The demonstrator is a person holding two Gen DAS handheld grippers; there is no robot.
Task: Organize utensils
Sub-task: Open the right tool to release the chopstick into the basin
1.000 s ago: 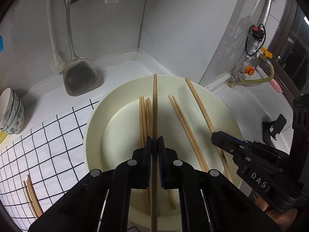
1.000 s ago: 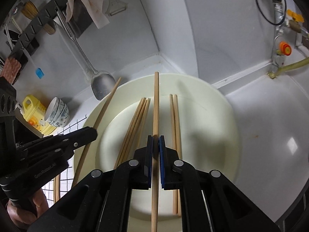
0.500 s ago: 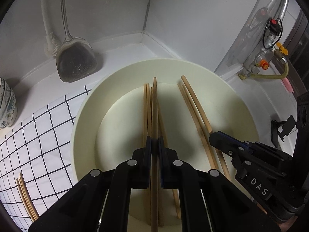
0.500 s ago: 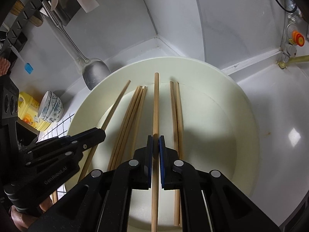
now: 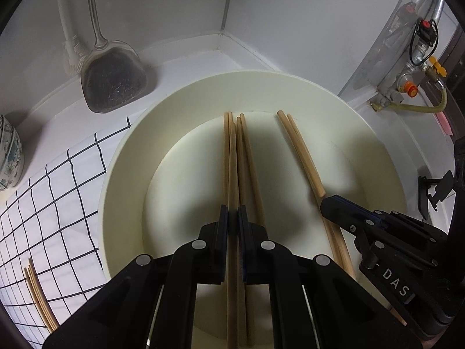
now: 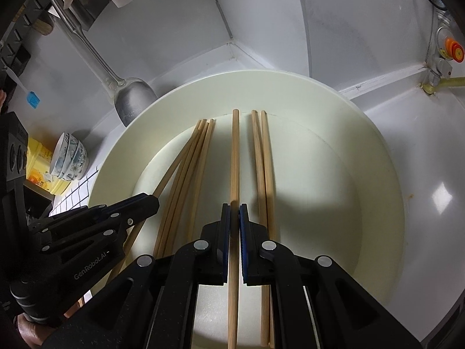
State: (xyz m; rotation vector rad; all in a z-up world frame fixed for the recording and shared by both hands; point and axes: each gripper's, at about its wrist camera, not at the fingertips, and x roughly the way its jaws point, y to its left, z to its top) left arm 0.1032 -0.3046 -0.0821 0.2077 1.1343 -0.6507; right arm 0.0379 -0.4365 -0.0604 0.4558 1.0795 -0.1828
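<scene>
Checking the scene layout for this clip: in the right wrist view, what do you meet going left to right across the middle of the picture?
Left tool → cluster of loose chopsticks → chopstick held in the right tool → pair of chopsticks → bare floor of the cream basin → white countertop.

Basin (image 6: 389, 192) right half free of chopsticks (image 6: 263, 174)

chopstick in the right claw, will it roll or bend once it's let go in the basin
The chopstick looks stiff: it runs straight beyond the right claw. Round and smooth, it may roll on the basin floor, probably until it meets the loose chopsticks beside it.
</scene>
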